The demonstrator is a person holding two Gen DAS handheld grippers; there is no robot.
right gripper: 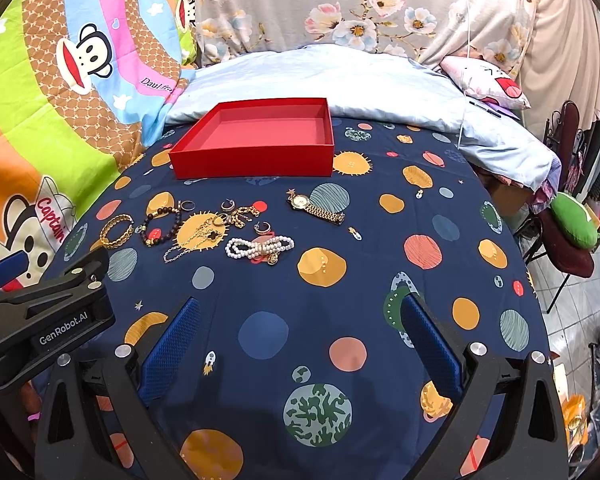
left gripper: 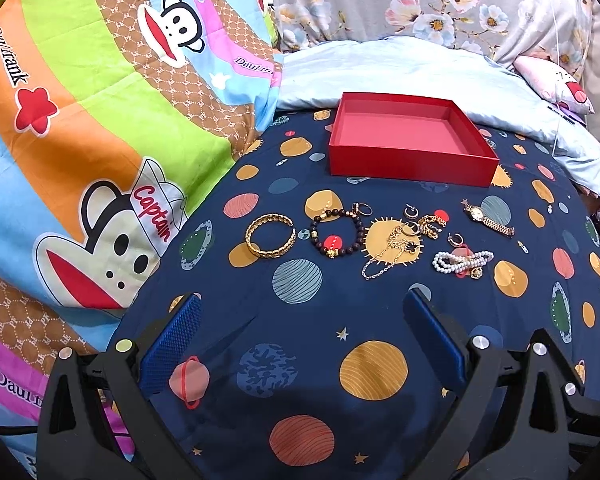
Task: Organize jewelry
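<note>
An empty red box (left gripper: 412, 142) (right gripper: 256, 140) stands at the far side of the navy planet-print sheet (left gripper: 300, 320) (right gripper: 340, 240). In front of it lie a gold bangle (left gripper: 270, 235) (right gripper: 117, 231), a dark bead bracelet (left gripper: 337, 232) (right gripper: 161, 227), gold chains (left gripper: 396, 250) (right gripper: 204, 236), hoop earrings (left gripper: 411, 211), a pearl bracelet (left gripper: 462, 262) (right gripper: 258, 246) and a gold watch (left gripper: 488, 220) (right gripper: 315, 206). My left gripper (left gripper: 300, 312) is open and empty, short of the jewelry; it also shows in the right wrist view (right gripper: 28, 276). My right gripper (right gripper: 300, 312) is open and empty.
A bright cartoon-monkey quilt (left gripper: 80, 140) rises on the left. A light blue blanket (left gripper: 420, 68) and floral pillows (right gripper: 360, 8) lie behind the box. A small white pillow (right gripper: 486, 80) sits at the back right. The bed's right edge drops to a tiled floor (right gripper: 580, 292).
</note>
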